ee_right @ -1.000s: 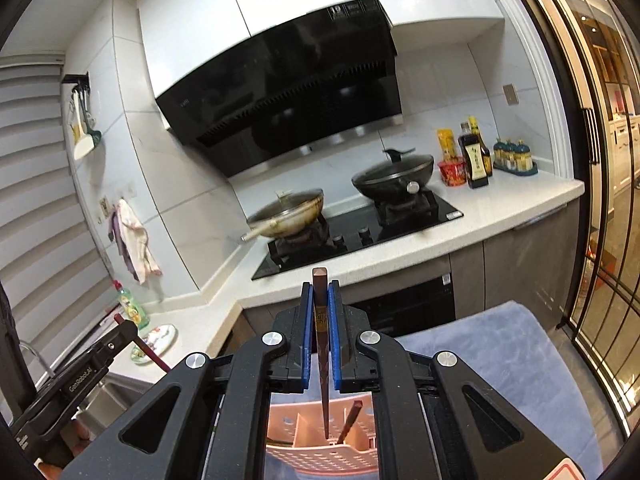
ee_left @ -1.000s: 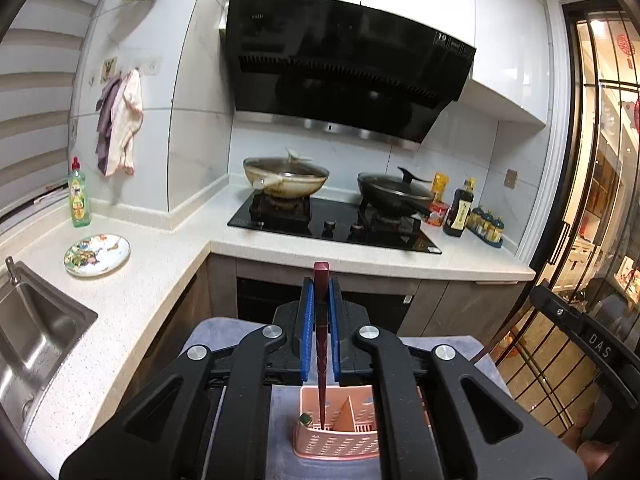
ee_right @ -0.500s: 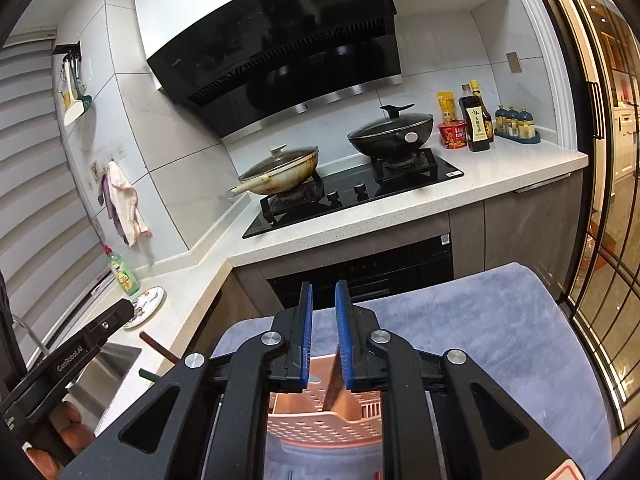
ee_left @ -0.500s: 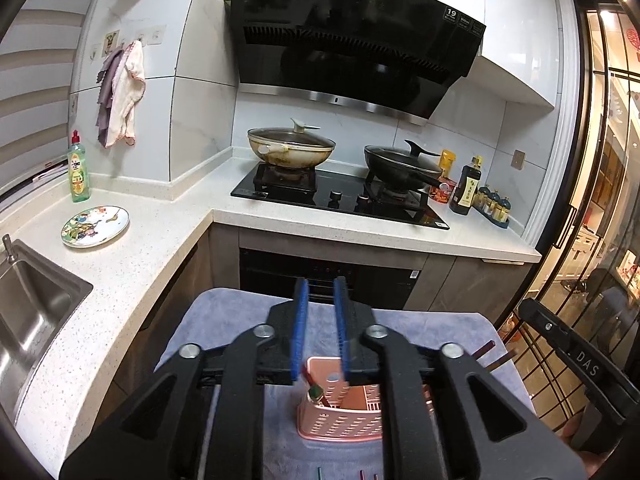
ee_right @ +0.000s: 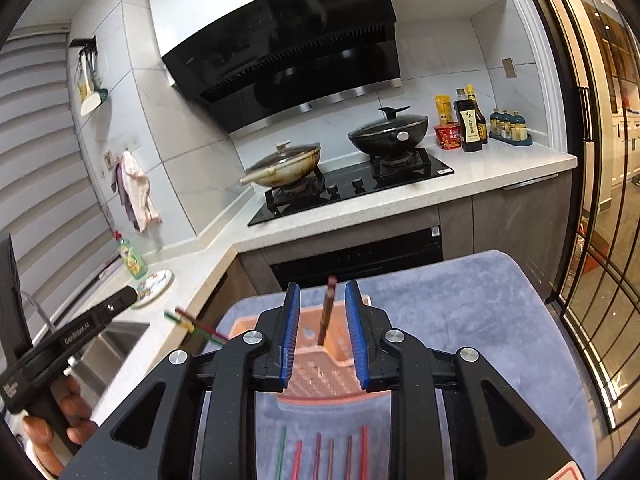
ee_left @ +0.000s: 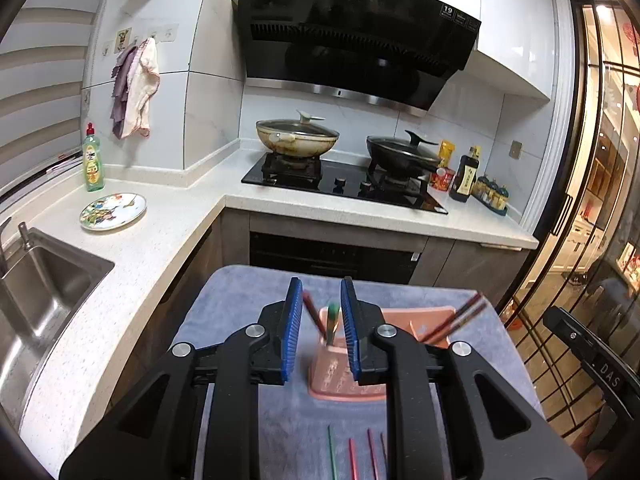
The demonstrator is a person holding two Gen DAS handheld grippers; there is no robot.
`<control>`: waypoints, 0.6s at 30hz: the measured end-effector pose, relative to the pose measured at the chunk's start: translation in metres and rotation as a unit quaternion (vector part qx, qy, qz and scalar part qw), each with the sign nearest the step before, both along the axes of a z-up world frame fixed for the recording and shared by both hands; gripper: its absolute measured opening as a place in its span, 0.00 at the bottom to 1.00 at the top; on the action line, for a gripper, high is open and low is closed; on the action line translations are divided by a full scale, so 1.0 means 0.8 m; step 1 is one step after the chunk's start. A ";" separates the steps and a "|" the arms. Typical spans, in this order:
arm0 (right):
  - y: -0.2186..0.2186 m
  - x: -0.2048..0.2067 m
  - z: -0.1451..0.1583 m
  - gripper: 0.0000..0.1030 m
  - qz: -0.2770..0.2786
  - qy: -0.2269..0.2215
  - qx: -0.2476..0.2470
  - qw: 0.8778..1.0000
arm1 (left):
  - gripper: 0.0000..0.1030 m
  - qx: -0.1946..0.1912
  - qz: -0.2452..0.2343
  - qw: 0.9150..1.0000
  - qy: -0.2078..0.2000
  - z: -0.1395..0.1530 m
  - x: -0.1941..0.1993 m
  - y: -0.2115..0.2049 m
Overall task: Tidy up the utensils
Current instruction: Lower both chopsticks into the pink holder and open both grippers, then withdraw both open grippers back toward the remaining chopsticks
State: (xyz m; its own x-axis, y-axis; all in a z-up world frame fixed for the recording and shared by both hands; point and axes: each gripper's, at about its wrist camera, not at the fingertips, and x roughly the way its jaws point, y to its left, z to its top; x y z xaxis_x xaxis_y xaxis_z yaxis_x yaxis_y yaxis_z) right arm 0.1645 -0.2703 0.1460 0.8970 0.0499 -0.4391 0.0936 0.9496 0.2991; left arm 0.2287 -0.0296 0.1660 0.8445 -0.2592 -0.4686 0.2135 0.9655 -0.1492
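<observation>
We see a pink slotted holder [ee_left: 340, 380] standing upright with chopsticks [ee_left: 331, 322] leaning inside its compartments; more coloured chopsticks [ee_right: 320, 456] lie flat in front of it.

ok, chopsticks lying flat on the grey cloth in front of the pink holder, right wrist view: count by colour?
green chopstick: 1
red to maroon chopsticks: 5
total: 6 lying flat; their near ends run out of the picture.
</observation>
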 end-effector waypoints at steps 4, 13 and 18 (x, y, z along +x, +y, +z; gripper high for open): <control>0.006 -0.041 -0.027 0.27 0.005 0.025 -0.010 1.000 | 0.26 0.021 0.001 1.000 0.011 -0.022 -0.029 0.006; 0.039 -0.121 -0.098 0.28 0.024 0.094 -0.044 0.994 | 0.26 0.038 0.002 0.996 0.076 -0.097 -0.093 0.026; 0.057 -0.155 -0.145 0.28 0.032 0.137 -0.055 0.989 | 0.26 0.050 -0.002 0.993 0.106 -0.136 -0.128 0.029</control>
